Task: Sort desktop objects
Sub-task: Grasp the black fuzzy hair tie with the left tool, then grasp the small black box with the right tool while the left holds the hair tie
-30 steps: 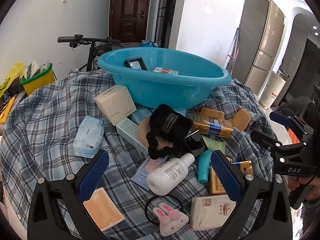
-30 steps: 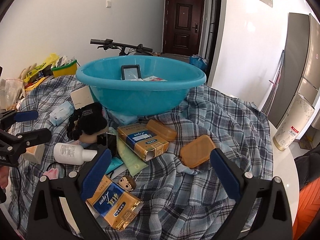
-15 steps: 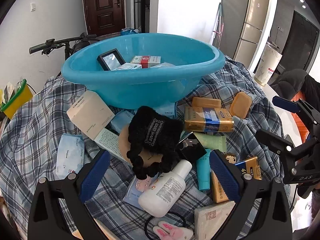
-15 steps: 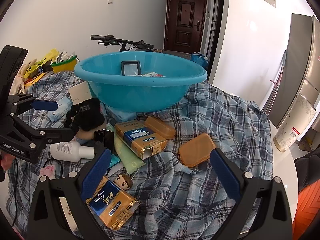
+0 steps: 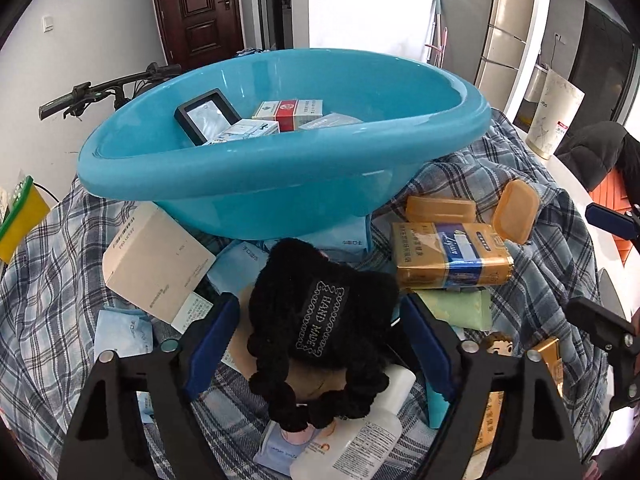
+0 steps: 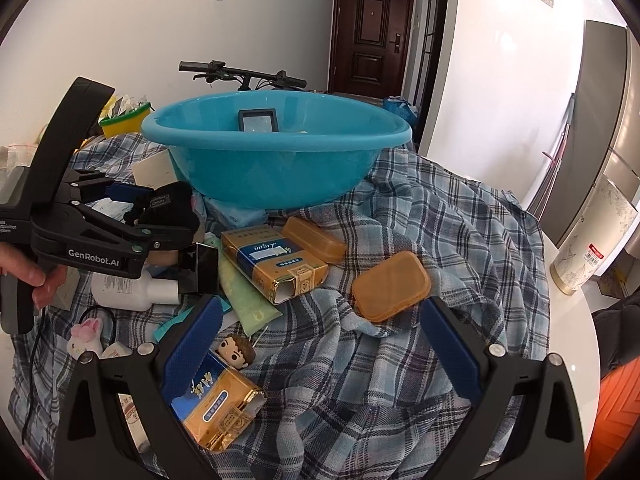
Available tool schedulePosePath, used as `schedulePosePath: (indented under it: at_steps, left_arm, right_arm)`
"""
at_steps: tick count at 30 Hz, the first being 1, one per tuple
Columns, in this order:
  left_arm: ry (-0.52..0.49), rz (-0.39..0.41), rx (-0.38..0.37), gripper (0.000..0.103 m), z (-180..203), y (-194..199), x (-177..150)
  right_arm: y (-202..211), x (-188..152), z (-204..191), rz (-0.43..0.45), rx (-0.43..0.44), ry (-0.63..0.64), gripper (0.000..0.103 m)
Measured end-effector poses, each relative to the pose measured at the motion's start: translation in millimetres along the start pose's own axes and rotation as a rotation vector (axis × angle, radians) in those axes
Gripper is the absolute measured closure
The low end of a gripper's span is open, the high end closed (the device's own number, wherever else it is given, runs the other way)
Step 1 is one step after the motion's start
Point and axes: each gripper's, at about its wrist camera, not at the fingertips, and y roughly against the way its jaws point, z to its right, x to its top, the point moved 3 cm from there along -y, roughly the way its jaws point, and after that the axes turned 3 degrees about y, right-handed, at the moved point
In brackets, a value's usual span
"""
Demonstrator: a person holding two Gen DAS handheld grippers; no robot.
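Between the 2 blue pads of the left gripper (image 5: pixel 320 332), spread apart and not yet touching anything, the black plush scrunchie (image 5: pixel 324 332) was seen, lying directly ahead of and slightly below the fingers on the heaped items in front of the blue basin (image 5: pixel 280 184). Its long axis was judged to run roughly along the line of the fingers, from the labelled top down to a beaded loop trailing toward the camera, so a closing across its width appeared to be called for. From the right wrist view, the left gripper (image 6: pixel 160 216) was shown flanking the same scrunchie (image 6: pixel 168 204), while the right gripper (image 6: pixel 320 344), likewise held wide with nothing in it, was kept well apart over the plaid cloth (image 6: pixel 440 240); the left was plainly the nearer. The scrunchie was fuzzy, soft and compressible, with a stitched woven label. Around it were noted a rigid cardboard box (image 5: pixel 156 264), a glossy gold and blue carton (image 5: pixel 448 256), 2 smooth orange plastic cases, and a white plastic bottle (image 5: pixel 352 440) partly pinned under the loop, which could be dragged along.
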Motion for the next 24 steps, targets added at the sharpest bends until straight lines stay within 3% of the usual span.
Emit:
schedulePosePath:
  at_steps: [1, 2, 4, 15, 19, 24]
  left_arm:
    - [-0.010, 0.009, 0.017, 0.040, -1, 0, 0]
    - [-0.020, 0.020, 0.029, 0.048, -2, 2, 0]
    - [-0.004, 0.034, 0.003, 0.053, -6, 9, -1]
    - [0.043, 0.156, 0.052, 0.055, -19, 73, -28]
    - [0.126, 0.214, 0.043, 0.055, -28, 99, -51]
    - [0.206, 0.268, 0.091, 0.055, -42, 124, -76]
  right_arm:
    - [0, 1, 0, 0.004, 0.003, 0.002, 0.004]
    - [1, 2, 0, 0.008, 0.007, 0.001, 0.005]
    - [1, 4, -1, 0.012, 0.017, -0.003, 0.008]
    - [0, 5, -12, 0.015, 0.029, 0.030, 0.008]
    - [2, 6, -14, 0.021, 0.031, 0.031, 0.008]
    - [2, 5, -13, 0.016, 0.027, 0.031, 0.008]
